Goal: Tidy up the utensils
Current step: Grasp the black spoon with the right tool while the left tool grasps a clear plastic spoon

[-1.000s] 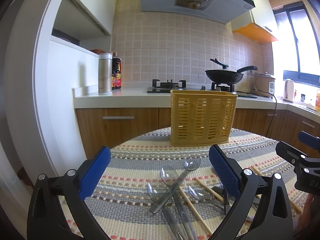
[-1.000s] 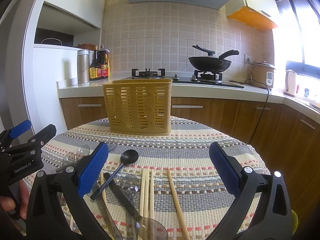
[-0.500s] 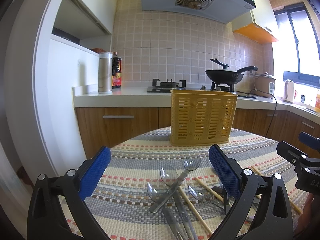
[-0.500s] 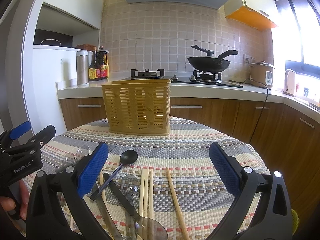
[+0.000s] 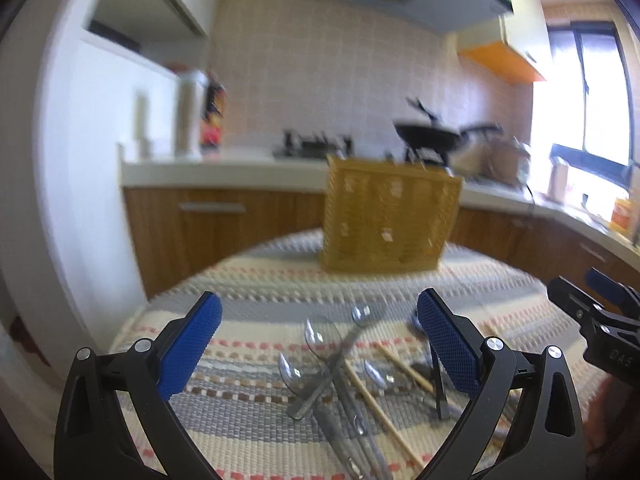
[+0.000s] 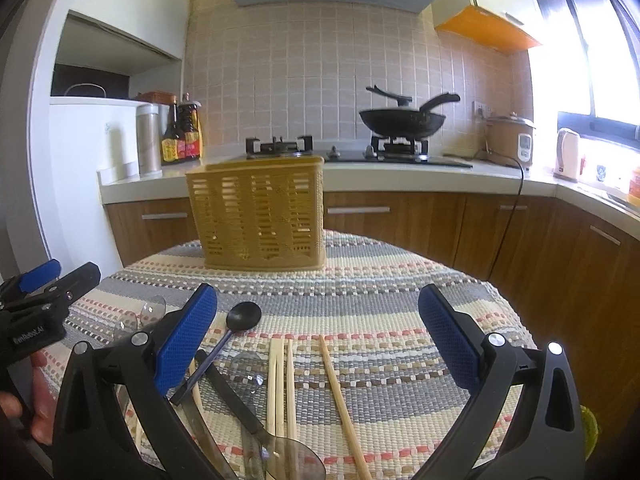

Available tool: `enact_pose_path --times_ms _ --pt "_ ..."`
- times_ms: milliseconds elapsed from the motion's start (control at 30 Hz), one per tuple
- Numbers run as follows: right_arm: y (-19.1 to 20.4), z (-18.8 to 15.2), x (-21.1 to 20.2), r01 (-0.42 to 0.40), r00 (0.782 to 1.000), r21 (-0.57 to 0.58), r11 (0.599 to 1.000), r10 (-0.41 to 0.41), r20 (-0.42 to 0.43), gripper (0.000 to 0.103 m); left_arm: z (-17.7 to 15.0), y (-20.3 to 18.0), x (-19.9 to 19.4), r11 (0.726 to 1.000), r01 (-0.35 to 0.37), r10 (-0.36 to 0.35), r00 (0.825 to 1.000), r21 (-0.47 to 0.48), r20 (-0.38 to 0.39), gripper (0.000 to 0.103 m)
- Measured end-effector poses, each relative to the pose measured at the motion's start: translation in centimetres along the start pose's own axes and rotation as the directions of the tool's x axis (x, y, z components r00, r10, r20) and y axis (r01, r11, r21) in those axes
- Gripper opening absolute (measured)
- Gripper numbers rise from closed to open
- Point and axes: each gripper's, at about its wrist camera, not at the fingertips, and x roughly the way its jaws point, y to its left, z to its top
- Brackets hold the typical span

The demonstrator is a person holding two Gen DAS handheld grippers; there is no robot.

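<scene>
A yellow slotted utensil basket [image 5: 390, 226] [image 6: 260, 216] stands upright at the far side of a round table with a striped woven cloth [image 6: 380, 312]. Clear plastic spoons [image 5: 316, 356] lie crossed between the open fingers of my left gripper [image 5: 318, 328]. Wooden chopsticks [image 6: 282, 384] [image 5: 380, 404], a black spoon [image 6: 242, 316] and more clear spoons [image 6: 288, 456] lie before my right gripper [image 6: 318, 326], which is open and holds nothing. Each gripper shows at the edge of the other's view, the right gripper [image 5: 600, 332] and the left gripper [image 6: 40, 300].
A kitchen counter [image 6: 400, 176] runs behind the table, bearing a gas hob, a black wok [image 6: 402, 120], bottles [image 6: 182, 140], a rice cooker [image 6: 510, 136] and a kettle [image 6: 568, 158]. Wooden cabinets sit below. A white wall column [image 5: 60, 200] rises on the left.
The left wrist view has blurred and tilted, so the left gripper is moving; the basket now leans in that view. The right gripper has shifted slightly. Nothing was picked up.
</scene>
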Motion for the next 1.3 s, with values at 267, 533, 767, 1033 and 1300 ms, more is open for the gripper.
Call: enact_pose_path --times_ms 267,533,767,1033,1300 --pt "-1.5 3.3 3.2 -0.077 0.965 0.097 0.992 0.099 -0.241 0.096 4.3 2.1 8.9 0.960 0.280 -0.246 0.847 0.001 -0.471 0.080" --pt "-3.8 5.5 9.2 -0.123 0.780 0.179 0.976 0.207 -0.591 0.088 3.1 -2.2 15.7 0.921 0.385 -0.226 0.652 0.059 -0.724 0.068" --pt "-3.2 3.8 12.1 -0.156 0.613 0.198 0.968 0.252 -0.749 0.072 1.6 -3.8 19.4 0.939 0.341 -0.168 0.581 0.050 -0.796 0.055" --pt "-0.3 4.0 12.2 -0.239 0.575 0.202 0.950 0.306 -0.759 0.070 1.8 -5.1 20.7 0.940 0.329 -0.131 0.589 0.088 -0.798 0.053" --pt "0.5 4.3 12.9 -0.257 0.560 0.205 0.944 0.318 -0.765 0.070 2.0 -6.8 20.8 0.921 0.334 -0.038 0.590 0.201 -0.806 0.042"
